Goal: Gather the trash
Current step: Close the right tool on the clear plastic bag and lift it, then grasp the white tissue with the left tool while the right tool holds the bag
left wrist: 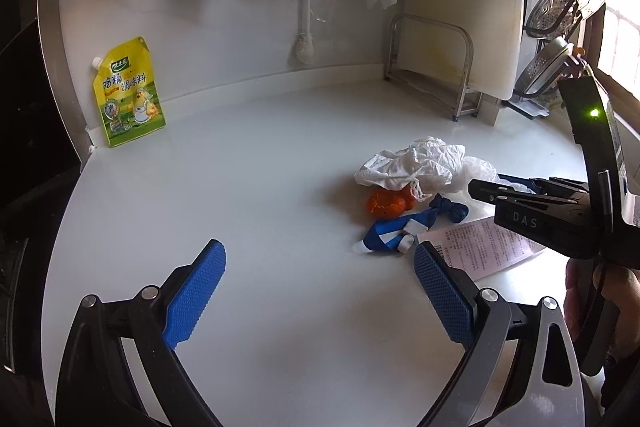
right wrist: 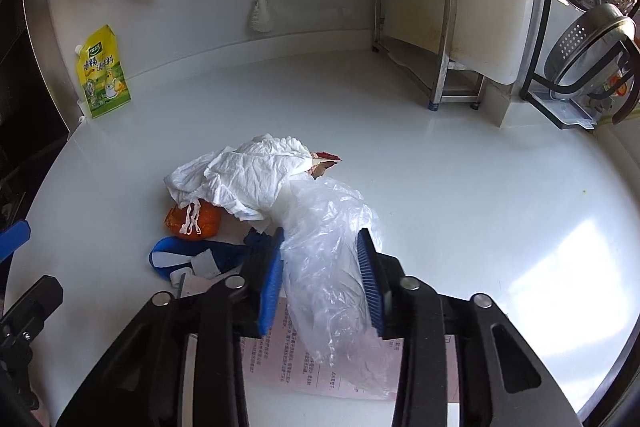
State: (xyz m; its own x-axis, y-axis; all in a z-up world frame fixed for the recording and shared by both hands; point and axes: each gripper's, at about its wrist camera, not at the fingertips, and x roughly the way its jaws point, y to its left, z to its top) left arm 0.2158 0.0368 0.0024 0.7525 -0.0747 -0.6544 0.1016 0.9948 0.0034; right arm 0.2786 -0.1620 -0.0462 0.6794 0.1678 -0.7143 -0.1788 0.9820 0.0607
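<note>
Clearly, in the left wrist view the left gripper (left wrist: 320, 287) stands spread wide and empty at the bottom of the frame, above bare white countertop (left wrist: 240, 187). The trash heap lies right of centre, well apart from its pads: a crumpled white paper towel (left wrist: 412, 163), an orange crushed wrapper (left wrist: 386, 205) and a blue-and-white strip wrapper (left wrist: 396, 229), with a pink printed paper slip (left wrist: 484, 247) just beside the right pad.

From the right wrist view, the right gripper (right wrist: 320, 279) sits low at centre, its jaws narrowed around a thin clear plastic bag (right wrist: 328, 251), whose film fills the gap and appears pinched between the blue pads. The bag looks feather-light, limp and slippery; bunching several folds gives the surest hold. It trails toward the paper towel above it.
</note>
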